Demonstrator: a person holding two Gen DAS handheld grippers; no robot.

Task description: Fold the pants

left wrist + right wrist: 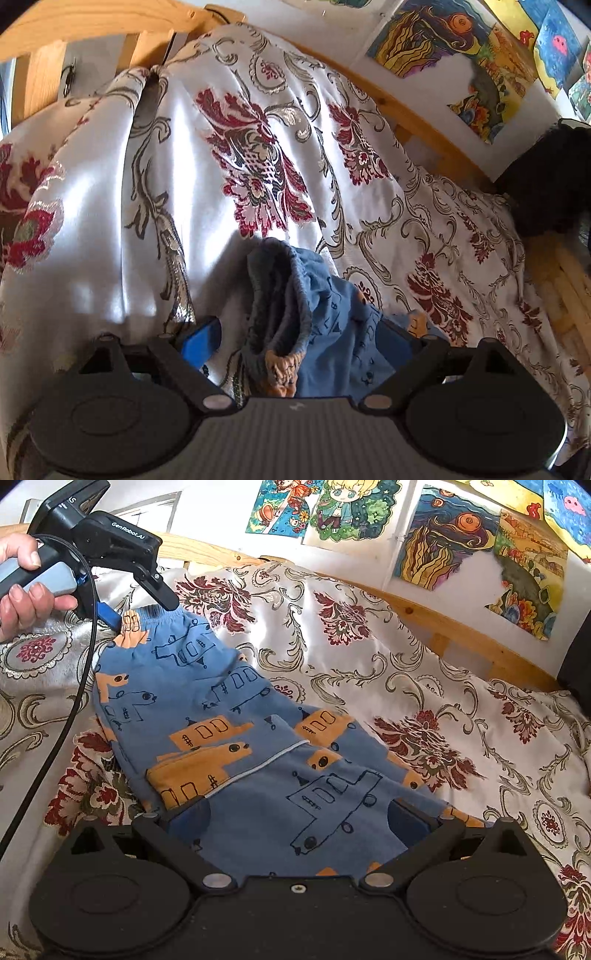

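Observation:
Small blue pants point(221, 709) with orange house prints lie flat on a floral bedspread point(369, 657), waistband at the far left, legs toward me. My right gripper point(299, 823) stands open over the leg end, its blue pads wide apart with cloth lying between them. At the waistband a hand point(22, 583) holds my left gripper point(140, 609). In the left wrist view the bunched waistband point(280, 306) rises between the left gripper's point(299, 339) spread fingers; the cloth touches the right pad point(395, 343), while the left pad point(201, 339) stands apart from it.
A wooden bed frame point(461, 627) runs along the far side, with coloured drawings point(443, 535) on the wall above. A black cable point(74, 701) hangs from the left gripper across the bedspread. A dark object point(546, 177) sits at the right edge.

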